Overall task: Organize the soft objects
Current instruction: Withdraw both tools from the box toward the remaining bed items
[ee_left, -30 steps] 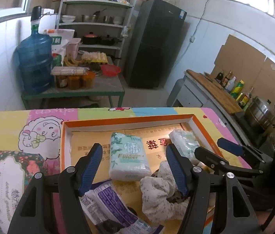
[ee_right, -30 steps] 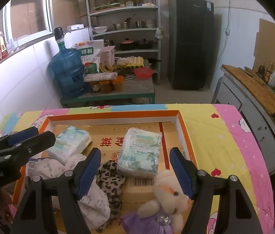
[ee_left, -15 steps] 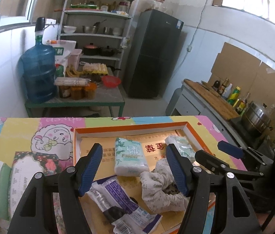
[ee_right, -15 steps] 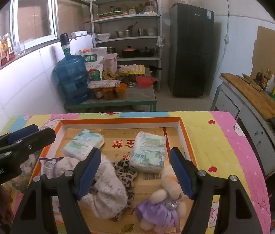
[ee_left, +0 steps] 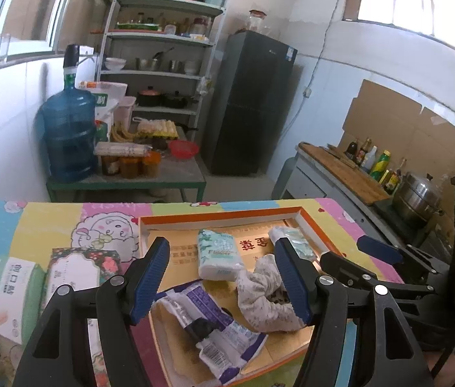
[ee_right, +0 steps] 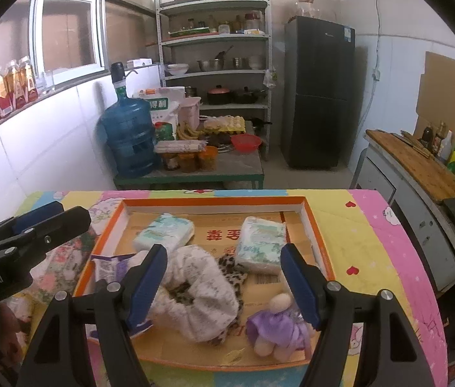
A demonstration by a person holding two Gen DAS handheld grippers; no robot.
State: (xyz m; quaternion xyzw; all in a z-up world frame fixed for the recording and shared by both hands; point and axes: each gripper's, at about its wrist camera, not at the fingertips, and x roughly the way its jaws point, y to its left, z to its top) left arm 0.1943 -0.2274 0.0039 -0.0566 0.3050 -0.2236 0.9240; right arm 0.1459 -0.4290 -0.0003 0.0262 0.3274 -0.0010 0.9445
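The orange-rimmed cardboard tray (ee_right: 314,235) holds two tissue packs (ee_right: 261,245) (ee_right: 164,233), one white scrunchie (ee_right: 195,293), one leopard scrunchie (ee_right: 232,266), one purple-dressed doll (ee_right: 276,324) and one purple packet (ee_left: 208,325). Left gripper (ee_left: 222,277) and right gripper (ee_right: 222,283) both gape wide, holding nothing

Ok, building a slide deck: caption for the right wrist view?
Open right gripper above an orange-rimmed tray holding two tissue packs, a scrunched cloth and a purple-dressed doll.

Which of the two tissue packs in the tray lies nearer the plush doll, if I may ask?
The right-hand tissue pack, just beyond the plush doll; the other pack lies toward the tray's left side.
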